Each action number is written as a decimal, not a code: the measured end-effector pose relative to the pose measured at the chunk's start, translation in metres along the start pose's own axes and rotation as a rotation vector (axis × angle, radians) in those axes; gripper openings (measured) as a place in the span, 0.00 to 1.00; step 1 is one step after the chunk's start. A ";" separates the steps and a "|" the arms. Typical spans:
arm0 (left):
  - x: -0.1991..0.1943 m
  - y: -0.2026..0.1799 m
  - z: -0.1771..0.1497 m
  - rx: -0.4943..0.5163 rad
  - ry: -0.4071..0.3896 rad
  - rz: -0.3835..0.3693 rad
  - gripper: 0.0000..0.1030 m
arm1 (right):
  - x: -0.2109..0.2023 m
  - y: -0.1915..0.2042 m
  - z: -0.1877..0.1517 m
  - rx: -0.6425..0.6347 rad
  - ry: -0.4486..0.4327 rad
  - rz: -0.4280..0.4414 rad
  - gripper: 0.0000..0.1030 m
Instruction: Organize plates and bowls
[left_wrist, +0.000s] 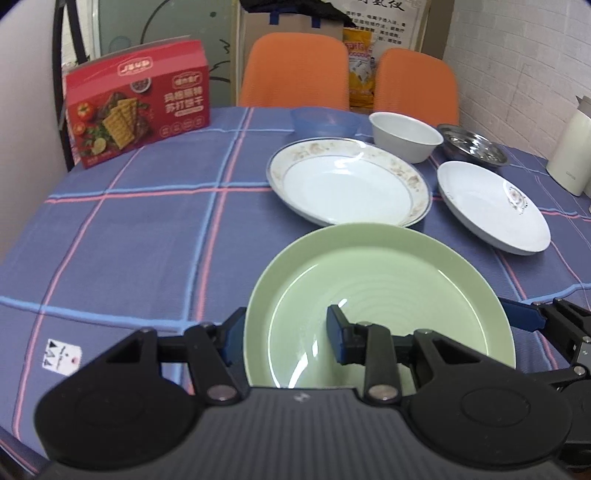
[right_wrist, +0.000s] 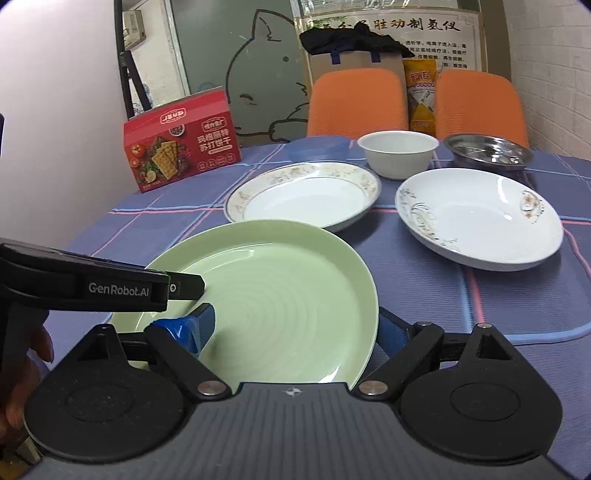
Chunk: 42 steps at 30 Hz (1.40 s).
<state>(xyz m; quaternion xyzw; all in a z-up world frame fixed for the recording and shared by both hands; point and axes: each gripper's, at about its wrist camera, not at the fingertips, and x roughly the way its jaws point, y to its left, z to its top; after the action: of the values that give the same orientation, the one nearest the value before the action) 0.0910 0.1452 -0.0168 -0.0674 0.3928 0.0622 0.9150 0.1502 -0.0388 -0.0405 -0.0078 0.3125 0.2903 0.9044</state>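
Note:
A green plate (left_wrist: 388, 280) sits near the table's front edge, also in the right wrist view (right_wrist: 280, 291). My left gripper (left_wrist: 284, 336) straddles its left rim, one finger outside and one inside, jaws apart. My right gripper (right_wrist: 295, 332) straddles its right rim the same way. Behind stand a floral-rimmed plate (left_wrist: 347, 184), a white plate (left_wrist: 491, 206) with a small flower motif, a white bowl (left_wrist: 404, 134), a steel bowl (left_wrist: 471, 146) and a blue bowl (left_wrist: 323, 120).
A red cracker box (left_wrist: 138, 101) stands at the back left on the checked blue tablecloth (left_wrist: 147, 240). Two orange chairs (left_wrist: 295, 70) stand behind the table. A cream kettle (left_wrist: 570, 155) is at the far right. A playing card (left_wrist: 62, 356) lies front left.

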 end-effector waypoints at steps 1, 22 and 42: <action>0.000 0.007 -0.003 -0.015 0.007 0.004 0.31 | 0.004 0.005 0.000 -0.004 0.003 0.008 0.76; 0.006 0.034 0.005 -0.097 -0.028 -0.074 0.72 | -0.001 0.002 0.009 -0.038 -0.018 -0.026 0.77; 0.044 0.059 0.090 -0.141 -0.075 -0.072 0.72 | 0.058 -0.039 0.098 -0.178 -0.062 -0.085 0.77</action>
<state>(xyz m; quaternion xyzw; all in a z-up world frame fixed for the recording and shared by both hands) 0.1750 0.2210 0.0084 -0.1433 0.3502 0.0592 0.9238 0.2623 -0.0218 -0.0008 -0.0922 0.2567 0.2785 0.9209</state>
